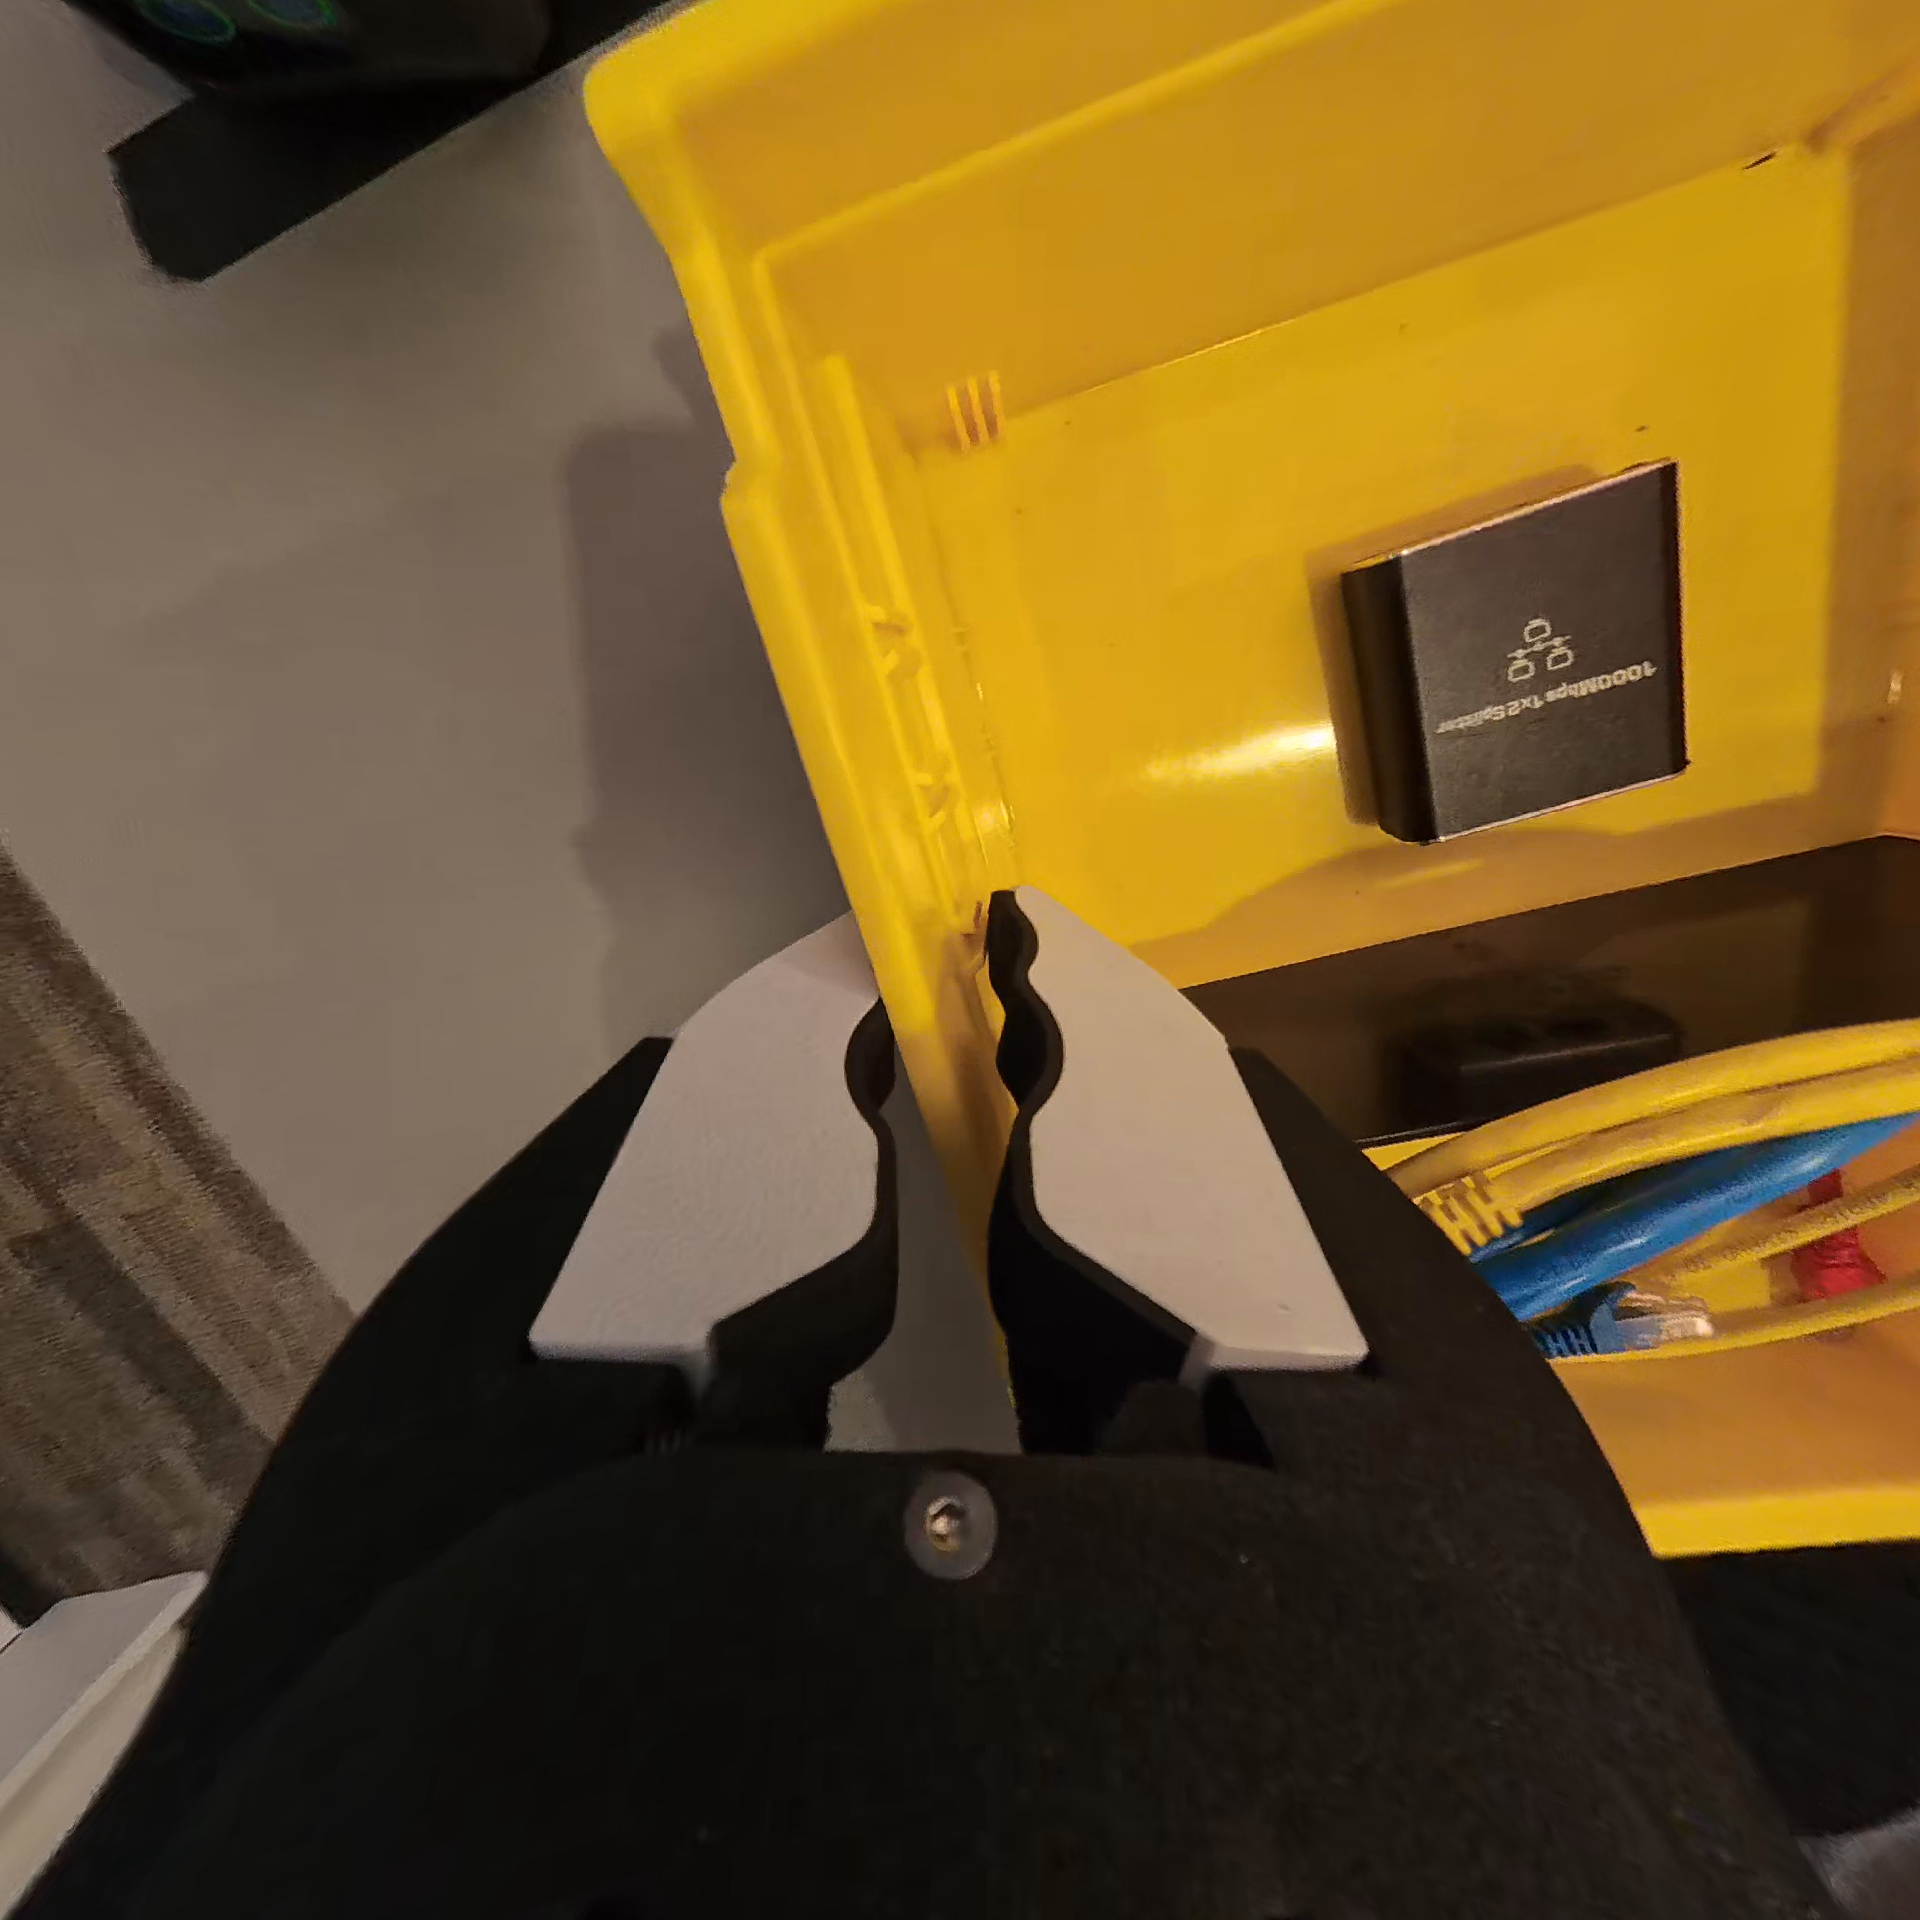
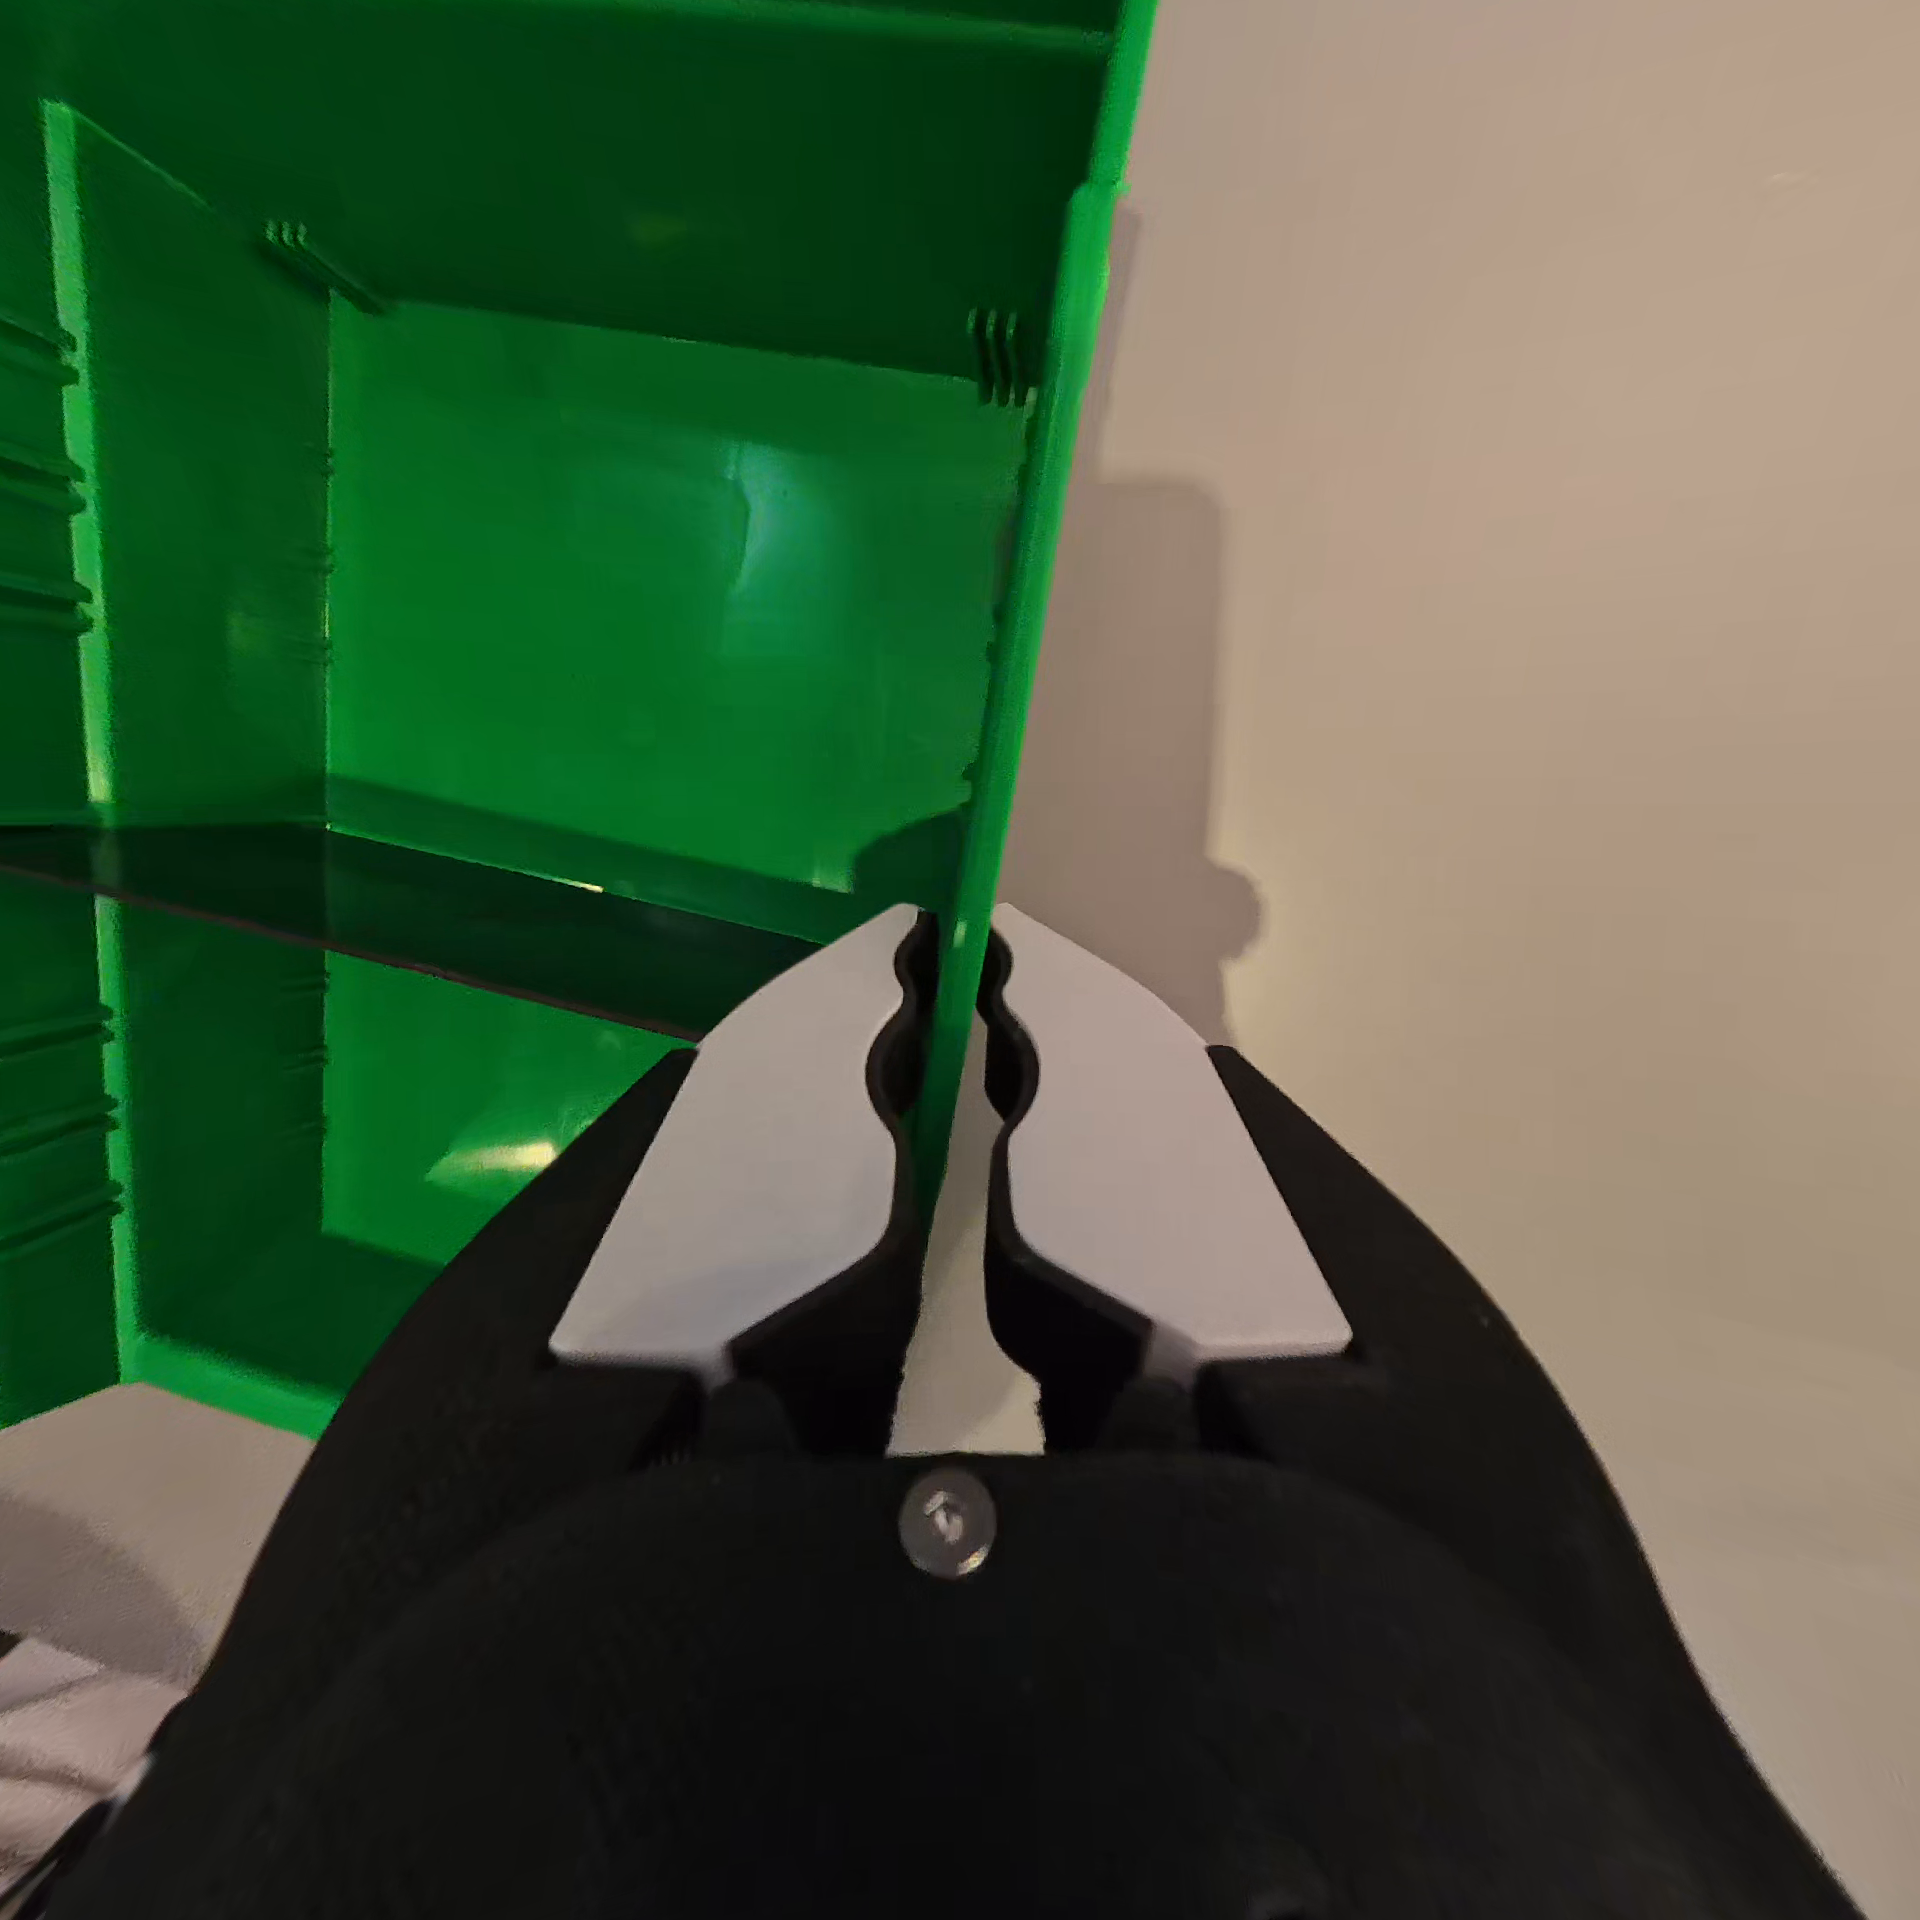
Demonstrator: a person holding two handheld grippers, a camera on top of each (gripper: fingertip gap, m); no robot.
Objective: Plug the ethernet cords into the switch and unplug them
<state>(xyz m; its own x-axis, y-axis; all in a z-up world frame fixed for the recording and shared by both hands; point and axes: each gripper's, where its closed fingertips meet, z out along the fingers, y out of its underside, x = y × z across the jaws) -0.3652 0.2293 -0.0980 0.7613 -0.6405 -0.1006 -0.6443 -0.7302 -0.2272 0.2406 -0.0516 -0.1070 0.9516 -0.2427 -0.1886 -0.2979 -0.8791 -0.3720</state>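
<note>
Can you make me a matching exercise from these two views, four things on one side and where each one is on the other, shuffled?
1. left gripper
2. right gripper
3. dark grey switch
4. yellow and blue cords

A. clamped on the green bin's wall
B. lying in the yellow bin's near compartment
C. clamped on the yellow bin's wall
D. in the yellow bin's far compartment

Pairs: 1-C, 2-A, 3-D, 4-B

Yellow bin (image 1: 1039, 260) & green bin (image 2: 623, 571) on pale table (image 1: 312, 571), carpet (image 1: 104, 1143) below.
</note>
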